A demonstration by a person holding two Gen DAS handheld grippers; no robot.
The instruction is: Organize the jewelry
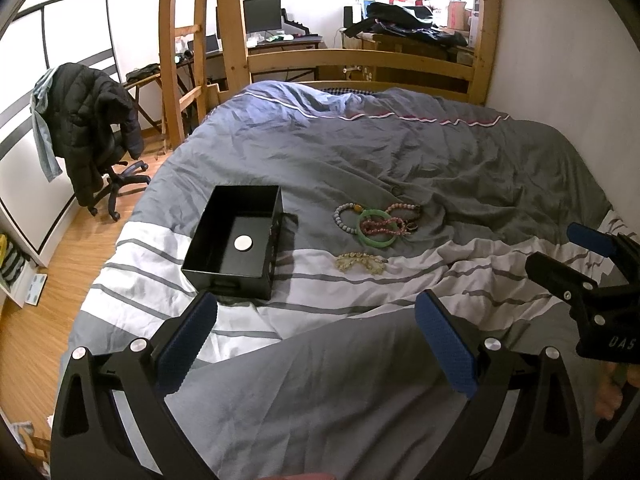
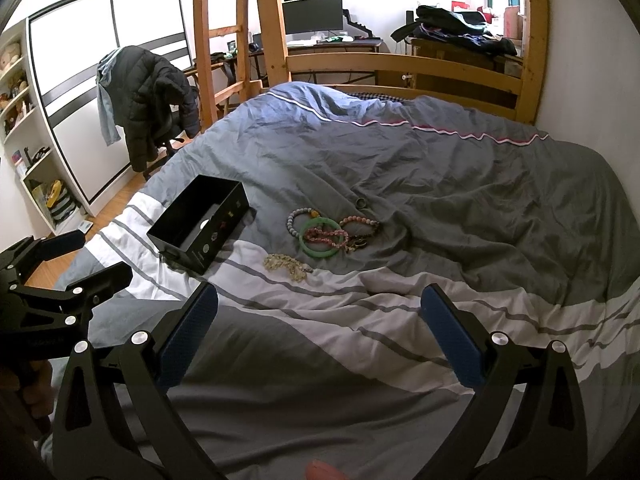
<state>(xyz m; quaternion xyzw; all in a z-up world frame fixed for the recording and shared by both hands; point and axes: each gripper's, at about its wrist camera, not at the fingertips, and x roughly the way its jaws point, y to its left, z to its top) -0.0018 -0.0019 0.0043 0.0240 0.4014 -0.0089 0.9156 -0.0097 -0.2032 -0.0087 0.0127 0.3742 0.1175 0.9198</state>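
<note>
The small ring (image 2: 360,202) beyond the bracelets (image 2: 332,234) is too tiny to make out.

open black rectangular box (image 1: 236,240) | white round disc (image 1: 243,243) | green glossy bangle (image 1: 378,227) | pink beaded bracelet (image 1: 380,226) | grey beaded bracelet (image 1: 344,218) | pale yellow bead strand (image 1: 360,263) | grey duvet with white stripes (image 1: 440,184) | blue ribbed gripper pads (image 1: 444,344)

Open duvet (image 1: 360,360) is lying between both grippers and the jewelry pile (image 1: 378,222). Black box (image 1: 236,240) is sitting near the bed's left edge, open-topped, apart from the pile.
</note>
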